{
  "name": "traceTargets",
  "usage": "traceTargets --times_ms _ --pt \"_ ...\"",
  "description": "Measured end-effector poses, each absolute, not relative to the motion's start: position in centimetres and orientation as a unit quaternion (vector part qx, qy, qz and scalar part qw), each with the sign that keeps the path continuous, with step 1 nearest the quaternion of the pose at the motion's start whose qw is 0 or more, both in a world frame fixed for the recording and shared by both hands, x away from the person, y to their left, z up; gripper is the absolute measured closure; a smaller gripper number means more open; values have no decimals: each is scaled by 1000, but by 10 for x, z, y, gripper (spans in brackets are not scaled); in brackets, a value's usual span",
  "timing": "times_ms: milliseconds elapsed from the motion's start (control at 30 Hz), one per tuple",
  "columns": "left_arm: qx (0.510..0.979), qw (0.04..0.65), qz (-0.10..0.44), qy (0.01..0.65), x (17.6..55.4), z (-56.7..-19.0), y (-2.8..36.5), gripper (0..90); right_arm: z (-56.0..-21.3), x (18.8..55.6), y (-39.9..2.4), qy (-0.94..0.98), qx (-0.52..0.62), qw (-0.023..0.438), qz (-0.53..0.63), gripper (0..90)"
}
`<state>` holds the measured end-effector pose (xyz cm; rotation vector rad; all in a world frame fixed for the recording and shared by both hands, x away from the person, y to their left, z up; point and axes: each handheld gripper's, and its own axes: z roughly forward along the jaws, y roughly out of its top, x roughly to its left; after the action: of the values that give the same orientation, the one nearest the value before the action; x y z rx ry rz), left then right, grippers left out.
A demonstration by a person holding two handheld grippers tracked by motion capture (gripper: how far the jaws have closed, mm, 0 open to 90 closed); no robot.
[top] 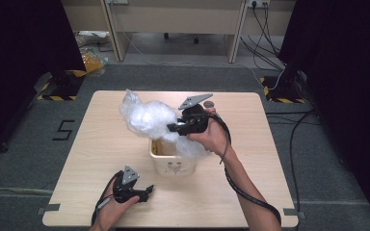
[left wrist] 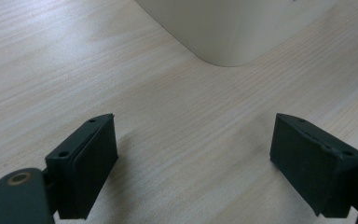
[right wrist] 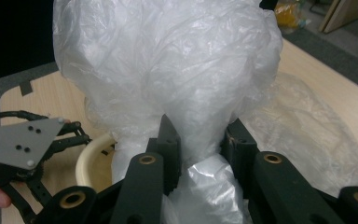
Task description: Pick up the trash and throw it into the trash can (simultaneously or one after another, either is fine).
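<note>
Now plastic bag [right wrist: 168, 79] between right claw [right wrist: 200, 149] jaws

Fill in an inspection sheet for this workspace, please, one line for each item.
Surface: wooden table, bare around the bin.
Job's things: cream bin; clear bag held above it, its tail reaching the bin.
Clutter: nothing seen.
Grippers: right claw shut on the bag; left claw open, low over the table near the bin.
Cables: black cable along the right forearm; more on the floor.
Surroundings: grey floor, desks behind.
</note>
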<state>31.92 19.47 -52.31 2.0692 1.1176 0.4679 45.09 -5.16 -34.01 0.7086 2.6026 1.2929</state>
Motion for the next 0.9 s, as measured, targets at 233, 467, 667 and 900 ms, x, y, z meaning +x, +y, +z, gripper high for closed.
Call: traceTargets --times_ms 233,467,667,900 --pt "804 364 181 435 319 -523 195 144 -365 457 -48 887 241 50 390 731" --pt "783 396 171 448 322 -519 209 174 -373 459 -44 901 235 38 363 735" --pt "756 427 199 455 325 -486 226 177 -383 460 -37 915 231 16 329 740" --pt "752 442 227 433 334 -437 225 177 -390 464 -33 927 220 1 302 743"
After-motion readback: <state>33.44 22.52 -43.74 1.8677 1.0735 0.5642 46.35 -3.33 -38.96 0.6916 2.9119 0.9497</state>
